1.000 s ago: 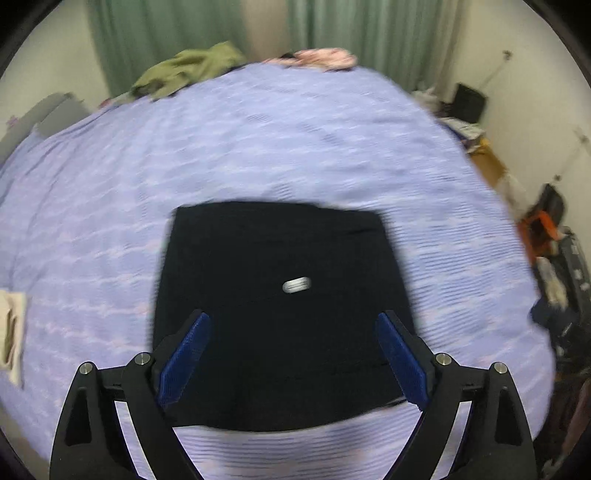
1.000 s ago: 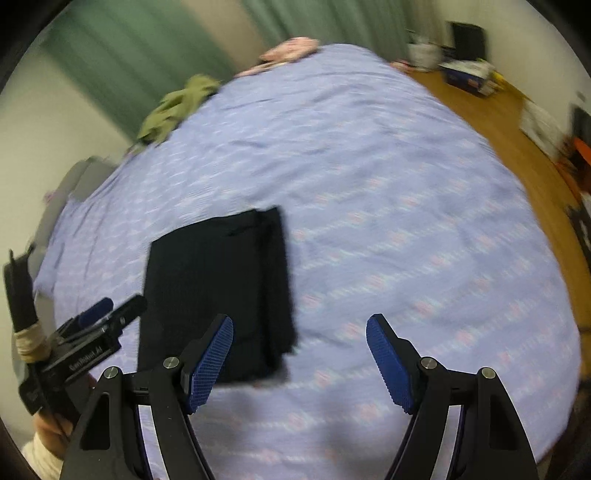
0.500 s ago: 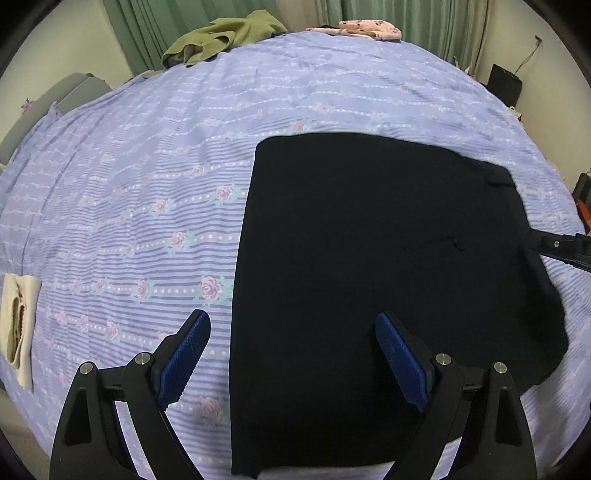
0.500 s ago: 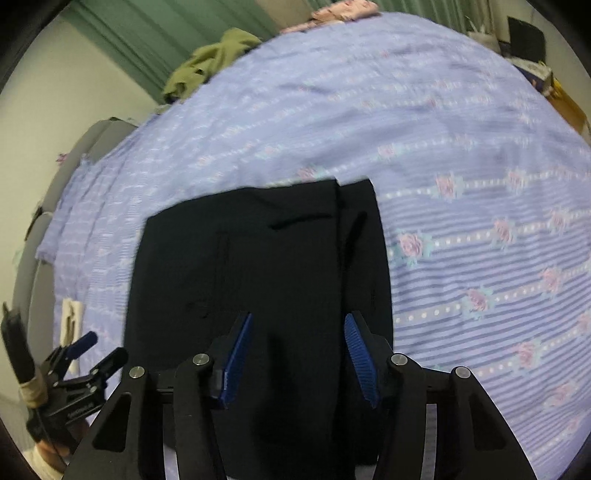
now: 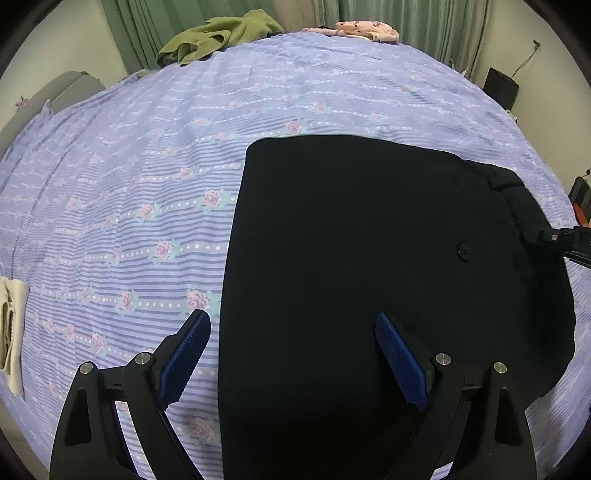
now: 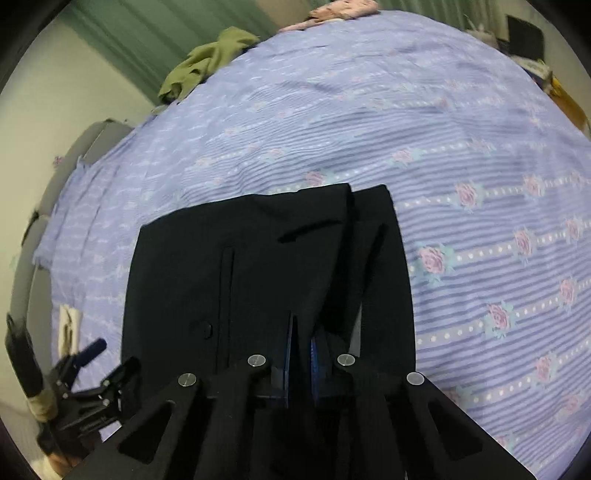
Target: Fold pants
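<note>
Black pants [image 5: 369,221], folded into a rough rectangle, lie flat on the lilac flowered bedspread [image 5: 147,147]. My left gripper [image 5: 291,319] is open low over the near left edge of the pants: one blue pad is over the bedspread, the other over the cloth. In the right wrist view the pants [image 6: 229,258] show a pocket slit and a button. My right gripper [image 6: 301,328] is shut on a raised pinch of pants fabric near their right edge. The left gripper [image 6: 85,373] shows at the lower left there, and the right gripper's finger [image 5: 561,240] shows at the left wrist view's right edge.
An olive garment [image 5: 218,37] and a pink garment [image 5: 365,29] lie at the bed's far edge before green curtains. A cream cloth [image 5: 9,325] sits at the bed's left edge. A black box [image 5: 500,86] stands by the far right wall.
Both grippers came down close to the pants. The right gripper's jaws closed from wide open onto a pinch of fabric. The left gripper stayed open.
</note>
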